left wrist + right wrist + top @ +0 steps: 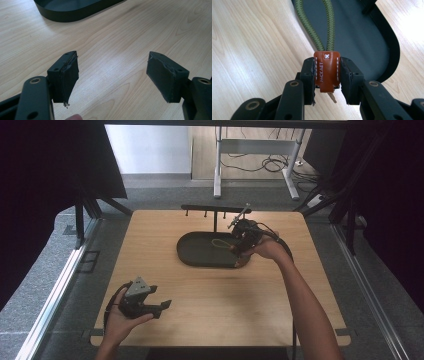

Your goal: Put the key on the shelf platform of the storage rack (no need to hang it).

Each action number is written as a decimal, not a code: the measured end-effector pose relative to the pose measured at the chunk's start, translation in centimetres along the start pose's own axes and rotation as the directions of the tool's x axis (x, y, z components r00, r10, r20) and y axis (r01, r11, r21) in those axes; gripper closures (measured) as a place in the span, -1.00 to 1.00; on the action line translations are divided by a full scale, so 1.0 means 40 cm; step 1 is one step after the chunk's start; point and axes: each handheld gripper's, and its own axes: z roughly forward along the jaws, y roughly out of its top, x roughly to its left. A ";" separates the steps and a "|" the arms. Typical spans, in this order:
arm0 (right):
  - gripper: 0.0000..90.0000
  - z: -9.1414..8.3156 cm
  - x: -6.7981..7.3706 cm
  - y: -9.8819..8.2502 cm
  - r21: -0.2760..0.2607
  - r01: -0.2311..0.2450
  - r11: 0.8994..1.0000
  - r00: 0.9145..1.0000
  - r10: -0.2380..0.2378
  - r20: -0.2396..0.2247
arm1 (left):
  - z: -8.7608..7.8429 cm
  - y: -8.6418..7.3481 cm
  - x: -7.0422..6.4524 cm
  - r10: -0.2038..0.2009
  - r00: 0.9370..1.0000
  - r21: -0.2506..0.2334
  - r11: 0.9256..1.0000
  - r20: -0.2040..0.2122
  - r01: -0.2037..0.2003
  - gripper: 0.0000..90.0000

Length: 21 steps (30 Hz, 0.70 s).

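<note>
A brown leather tab [326,70] with white stitching joins a loop of olive-green cord [326,25]. My right gripper [327,75] is shut on that tab, its pads pressing both sides. The cord runs forward over the black oval tray [372,42]. From above, the right gripper [239,245] sits at the tray's right end, and the cord loop [220,243] lies inside the tray [192,252]. Near the table's front left corner my left gripper [162,306] rests in a hand. Its jaws stand wide open over bare wood, with nothing between them [112,75].
A black T-shaped stand [216,211] with small pegs rises behind the tray. The tray's near rim [75,12] lies ahead of the left gripper. The wooden table [210,295] ends close to both forearms; grey floor and a white desk frame [256,150] lie beyond.
</note>
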 end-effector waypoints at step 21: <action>0.49 0.026 -0.033 0.050 0.005 -0.005 1.000 1.000 0.005 0.021 | 0.000 0.000 0.001 0.003 1.000 0.003 1.000 0.002 -0.003 -0.42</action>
